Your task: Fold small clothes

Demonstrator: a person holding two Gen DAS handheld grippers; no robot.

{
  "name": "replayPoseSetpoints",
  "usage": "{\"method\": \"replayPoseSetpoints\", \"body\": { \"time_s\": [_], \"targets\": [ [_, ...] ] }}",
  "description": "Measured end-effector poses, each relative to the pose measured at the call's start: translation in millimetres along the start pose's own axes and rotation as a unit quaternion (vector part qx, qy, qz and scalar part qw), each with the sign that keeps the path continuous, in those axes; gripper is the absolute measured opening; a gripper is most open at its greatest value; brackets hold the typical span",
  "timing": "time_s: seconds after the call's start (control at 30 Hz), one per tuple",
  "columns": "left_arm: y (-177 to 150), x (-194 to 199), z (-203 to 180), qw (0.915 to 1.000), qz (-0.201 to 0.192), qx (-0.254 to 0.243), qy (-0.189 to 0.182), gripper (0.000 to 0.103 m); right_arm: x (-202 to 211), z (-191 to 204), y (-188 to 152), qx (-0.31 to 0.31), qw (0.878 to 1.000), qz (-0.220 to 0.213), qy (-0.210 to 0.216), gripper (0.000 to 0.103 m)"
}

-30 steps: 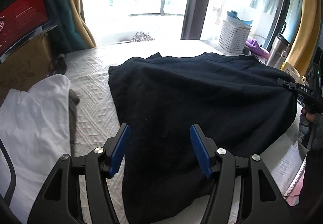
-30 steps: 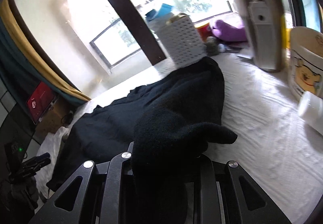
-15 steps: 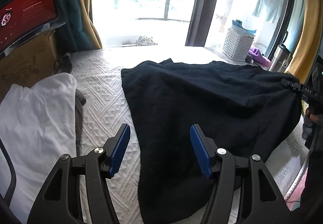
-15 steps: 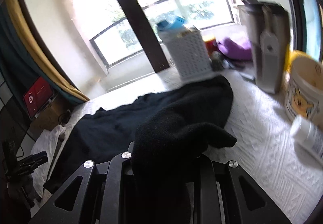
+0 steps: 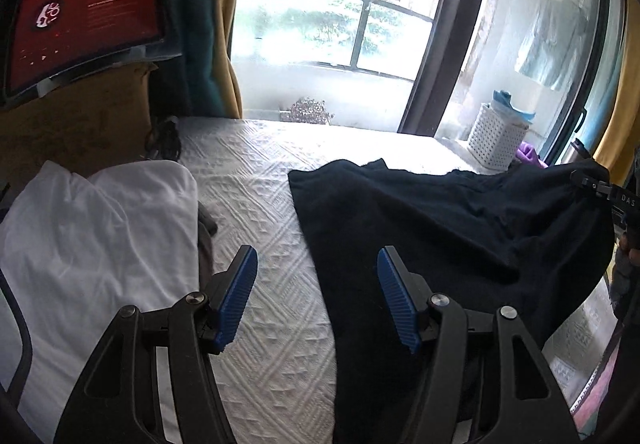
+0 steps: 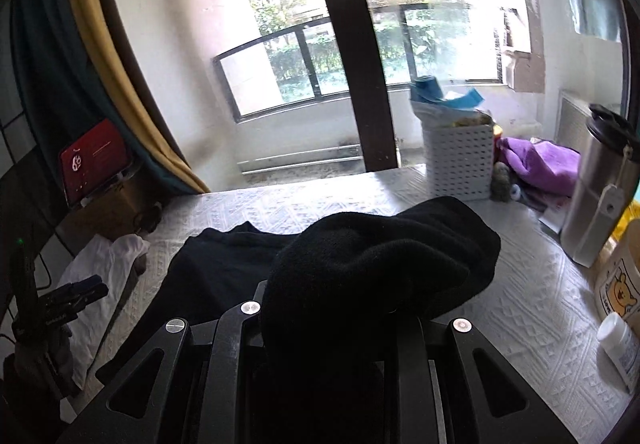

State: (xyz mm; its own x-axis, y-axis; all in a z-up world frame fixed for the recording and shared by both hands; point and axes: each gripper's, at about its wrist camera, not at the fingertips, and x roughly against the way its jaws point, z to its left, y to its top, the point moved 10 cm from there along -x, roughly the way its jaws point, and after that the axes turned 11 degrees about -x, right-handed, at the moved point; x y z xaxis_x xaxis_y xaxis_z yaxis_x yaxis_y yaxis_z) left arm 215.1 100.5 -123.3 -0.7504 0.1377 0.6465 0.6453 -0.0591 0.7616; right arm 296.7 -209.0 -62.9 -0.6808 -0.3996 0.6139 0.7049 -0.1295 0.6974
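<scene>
Black garment (image 5: 440, 228) lies spread on the white textured bed cover (image 5: 264, 179), one edge lifted. Right claw (image 6: 332, 324) is clamped on a bunched fold of that garment, cloth heaped over its fingers. Left claw (image 5: 316, 300) hangs above the garment's left edge, blue pads (image 5: 236, 296) apart, nothing between them. White cloth (image 5: 92, 228) lies left of the garment; white perforated basket (image 5: 496, 135) stands beyond it by the window.
</scene>
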Motion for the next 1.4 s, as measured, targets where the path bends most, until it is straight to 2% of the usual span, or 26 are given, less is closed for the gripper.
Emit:
{"method": "replayPoseSetpoints", "body": {
  "time_s": [0.07, 0.1, 0.4, 0.7, 0.93, 1.07, 1.13, 1.17, 1.23, 1.3, 1.4],
  "targets": [
    [0.7, 1.1, 3.1, 1.0, -0.005, 0.003, -0.004, 0.073, -3.1, 11.4, 0.4, 0.009, 1.0, 0.003, 0.002, 0.022],
    [0.8, 1.7, 4.3, 1.0, -0.007, 0.003, -0.004, 0.074, -4.3, 17.0, 0.2, 0.013, 1.0, 0.005, 0.004, 0.022],
    [-4.6, 8.4, 17.3, 0.9999, -0.011, 0.001, -0.006, 0.074, -36.1, 97.6, -17.4, 0.06, 0.996, 0.038, 0.051, 0.022],
    [-13.6, 19.9, 40.9, 0.9999, -0.009, 0.009, 0.005, 0.074, -94.8, 180.2, -72.8, 0.099, 0.983, 0.111, 0.109, 0.022],
    [-25.8, 21.0, 49.9, 0.9998, 0.002, 0.017, 0.005, 0.074, -126.7, 202.9, -117.0, 0.111, 0.973, 0.166, 0.114, 0.023],
    [-28.5, 21.7, 49.5, 0.9998, 0.004, 0.018, 0.002, 0.074, -137.6, 205.5, -139.0, 0.128, 0.969, 0.192, 0.093, 0.027],
    [-28.6, 23.0, 48.2, 0.9999, 0.004, 0.017, 0.0, 0.074, -139.4, 206.8, -146.9, 0.14, 0.967, 0.198, 0.083, 0.031],
    [-28.5, 23.5, 47.3, 0.9999, 0.003, 0.016, 0.0, 0.074, -138.5, 209.7, -151.2, 0.144, 0.965, 0.203, 0.086, 0.037],
    [-27.9, 25.2, 45.6, 0.9999, 0.003, 0.014, -0.001, 0.074, -135.8, 217.3, -156.8, 0.149, 0.961, 0.21, 0.101, 0.051],
    [-27.1, 27.1, 44.2, 0.9999, 0.002, 0.013, -0.001, 0.074, -133.7, 225.0, -160.8, 0.155, 0.957, 0.217, 0.112, 0.075],
    [-26.0, 31.7, 43.0, 0.9999, -0.001, 0.011, 0.002, 0.074, -127.0, 233.4, -164.1, 0.163, 0.955, 0.215, 0.121, 0.077]
  ]
}}
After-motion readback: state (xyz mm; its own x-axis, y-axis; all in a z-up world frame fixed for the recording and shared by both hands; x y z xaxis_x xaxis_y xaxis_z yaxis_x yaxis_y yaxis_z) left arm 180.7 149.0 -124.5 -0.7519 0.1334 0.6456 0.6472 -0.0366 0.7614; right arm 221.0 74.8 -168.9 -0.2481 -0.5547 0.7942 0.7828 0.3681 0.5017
